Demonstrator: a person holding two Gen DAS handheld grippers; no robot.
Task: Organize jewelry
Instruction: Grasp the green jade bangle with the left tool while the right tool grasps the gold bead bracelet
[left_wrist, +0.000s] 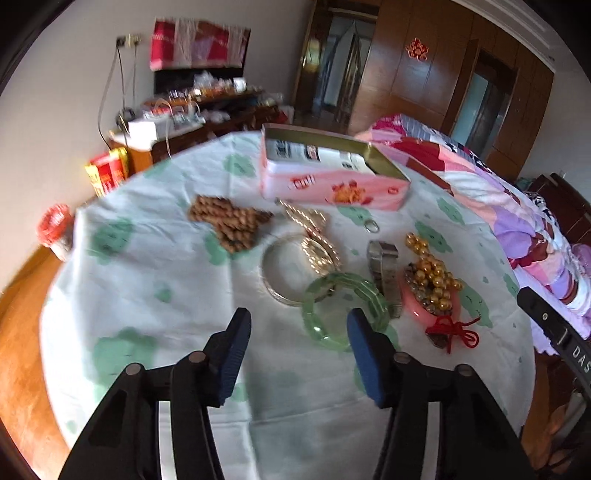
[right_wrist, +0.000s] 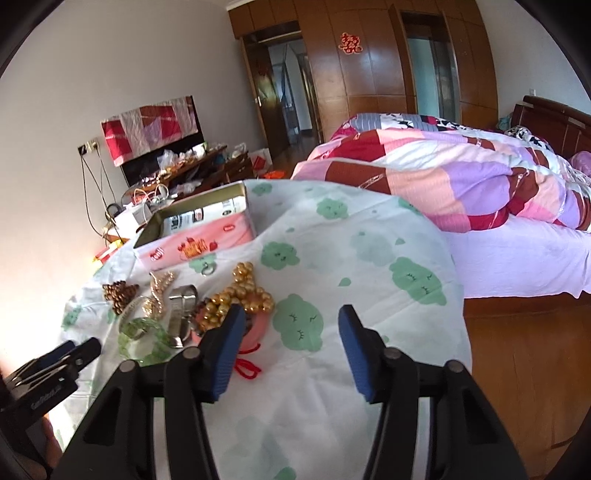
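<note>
Reaching in from the bottom of each frame, two black tools with blue pads hover over a round tabletop (left_wrist: 110, 266) under a white cloth printed with green cloud shapes. No earlier view is given; the left tool (left_wrist: 299, 328) stands released with nothing between its pads, its right pad just in front of a green bangle (left_wrist: 343, 310). The right tool (right_wrist: 291, 325) is also released and empty, over bare cloth at lower centre.

Jewelry lies in a loose cluster mid-frame: the green bangle overlapping a silver bangle (left_wrist: 273, 273), a gold chain (left_wrist: 314, 240), a metal watch (left_wrist: 384, 269), gold beads (left_wrist: 432, 273) on a pink bangle, a red cord (left_wrist: 454, 332) and brown wooden beads (left_wrist: 229, 221) at left. Beyond them sits an open pink tin (left_wrist: 332, 177).

Farther back, a bed (right_wrist: 461, 177) with a patchwork quilt fills the right side, a cluttered wooden cabinet (right_wrist: 207, 162) stands against the white wall at left, and dark wooden wardrobes (right_wrist: 369, 74) line the top of the frame.
</note>
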